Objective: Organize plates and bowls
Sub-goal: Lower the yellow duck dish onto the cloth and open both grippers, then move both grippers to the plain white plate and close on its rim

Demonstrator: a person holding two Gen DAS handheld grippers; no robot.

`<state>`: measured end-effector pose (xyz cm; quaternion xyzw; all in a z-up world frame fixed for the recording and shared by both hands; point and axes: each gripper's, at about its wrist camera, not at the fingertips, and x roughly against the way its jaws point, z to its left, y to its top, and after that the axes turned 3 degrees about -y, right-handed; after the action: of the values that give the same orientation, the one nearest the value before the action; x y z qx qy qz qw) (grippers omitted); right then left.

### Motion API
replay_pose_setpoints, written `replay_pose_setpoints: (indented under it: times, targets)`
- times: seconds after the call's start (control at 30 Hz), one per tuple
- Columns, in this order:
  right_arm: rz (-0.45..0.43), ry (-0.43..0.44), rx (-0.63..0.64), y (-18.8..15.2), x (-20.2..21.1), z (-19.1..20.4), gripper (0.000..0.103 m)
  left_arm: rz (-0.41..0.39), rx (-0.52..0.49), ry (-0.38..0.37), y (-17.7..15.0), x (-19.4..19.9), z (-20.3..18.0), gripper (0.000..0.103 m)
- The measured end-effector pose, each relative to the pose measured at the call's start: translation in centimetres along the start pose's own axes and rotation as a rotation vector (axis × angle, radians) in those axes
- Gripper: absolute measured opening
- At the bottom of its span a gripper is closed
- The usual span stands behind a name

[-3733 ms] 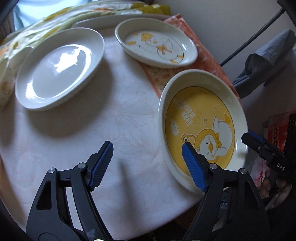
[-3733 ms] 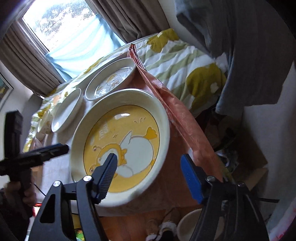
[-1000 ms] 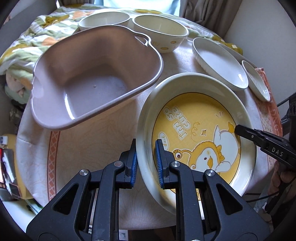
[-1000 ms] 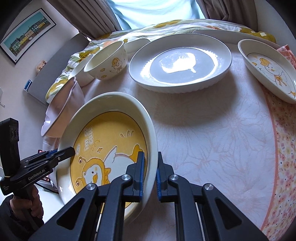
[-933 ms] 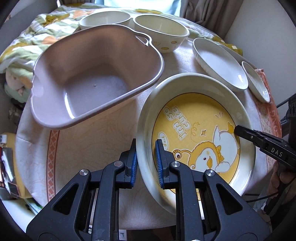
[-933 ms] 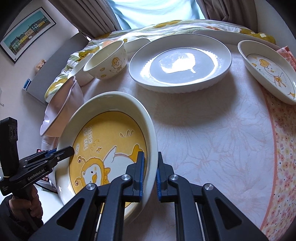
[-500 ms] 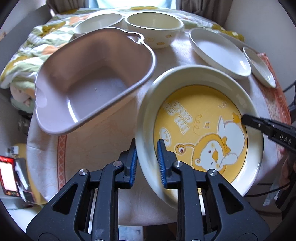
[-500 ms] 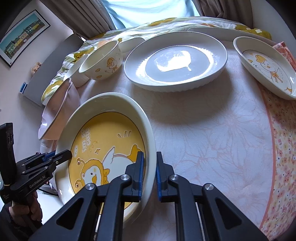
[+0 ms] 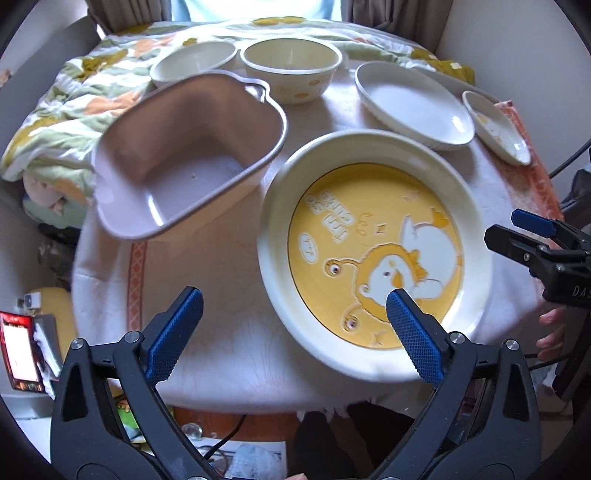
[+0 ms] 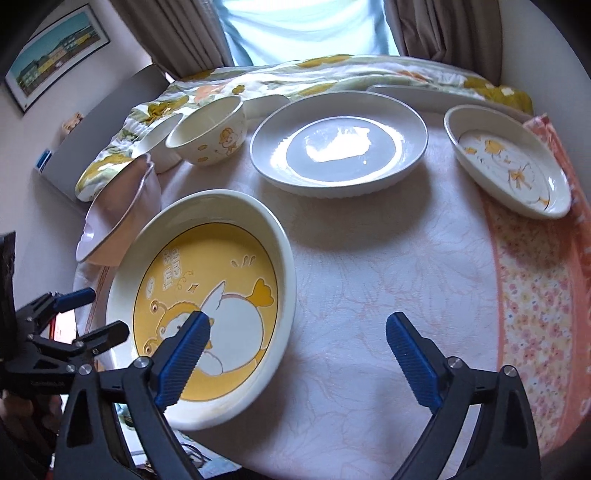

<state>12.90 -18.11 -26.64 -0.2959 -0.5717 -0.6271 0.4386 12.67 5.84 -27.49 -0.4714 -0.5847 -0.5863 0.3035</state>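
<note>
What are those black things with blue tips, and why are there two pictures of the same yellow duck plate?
A person holds one hand-held gripper in each hand, each with a camera looking along its fingers. One picture is from the left hand-held gripper, the other from the right hand-held gripper. Both have just opened and hold nothing. The yellow duck plate sits on the table, beside a pink tub, two bowls, a plain white plate and a small duck dish.

Home, lived-in room. Round table (image 10: pixel 388 280) wearing a floral tablecloth is sitting against a bed's floral quilt (image 10: pixel 332 74) at 12 o'clock; curtains (image 10: pixel 177 33) are flanking a window behind it; a framed picture (image 10: pixel 55 55) is hanging at 10 o'clock; cartoon-duck dishes (image 10: pixel 509 162) are sitting out.
</note>
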Motion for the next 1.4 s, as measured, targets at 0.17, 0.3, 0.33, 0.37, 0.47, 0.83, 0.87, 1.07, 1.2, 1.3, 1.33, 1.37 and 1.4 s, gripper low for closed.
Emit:
replay_pose_setpoints:
  times: [0.17,0.3,0.33,0.37,0.47,0.83,0.87,1.07,1.2,1.3,1.33,1.37,1.4]
  targets:
    - [-0.073,-0.002,0.025,1.9,5.5,0.8,0.099,-0.105,-0.028,-0.041,1.9,5.9,-1.4,0.099]
    - [-0.183,-0.042,0.027,4.4,10.7,0.4,0.099,-0.204,-0.064,-0.052,3.7,9.6,-2.8,0.099]
    - [-0.208,-0.052,0.03,4.9,11.8,0.3,0.099,-0.229,-0.068,-0.061,4.2,10.4,-3.3,0.099]
    - [-0.236,-0.066,0.037,5.6,13.0,0.0,0.099,-0.247,-0.069,-0.068,4.7,11.1,-3.5,0.099]
    - [-0.268,-0.105,0.055,7.4,15.2,-0.8,0.099,-0.291,-0.057,-0.096,7.0,12.6,-4.6,0.099]
    - [-0.199,-0.084,0.17,15.9,11.9,-7.4,0.099,-0.265,0.145,-0.112,12.5,8.4,-7.8,0.099]
    - [-0.174,-0.07,0.179,16.8,10.7,-8.2,0.099,-0.253,0.17,-0.117,13.0,7.6,-7.9,0.099]
    - [-0.026,0.063,0.259,20.1,2.5,-11.9,0.099,-0.165,0.347,-0.102,15.5,0.0,-7.3,0.099]
    - [0.073,0.145,0.306,20.9,-3.1,-12.9,0.08,-0.103,0.389,-0.102,16.4,-4.5,-7.4,0.092]
    - [0.117,0.193,0.35,20.9,-6.0,-12.9,0.068,-0.043,0.402,-0.099,17.1,-7.7,-7.6,0.074]
    - [0.13,0.201,0.363,20.9,-6.8,-12.8,0.064,-0.027,0.407,-0.089,17.3,-8.6,-7.6,0.07]
    - [0.141,0.209,0.378,21.0,-7.5,-12.7,0.062,-0.016,0.412,-0.086,17.3,-9.2,-7.6,0.065]
    - [0.154,0.22,0.394,20.9,-8.2,-12.7,0.058,-0.007,0.419,-0.086,17.3,-9.8,-7.6,0.063]
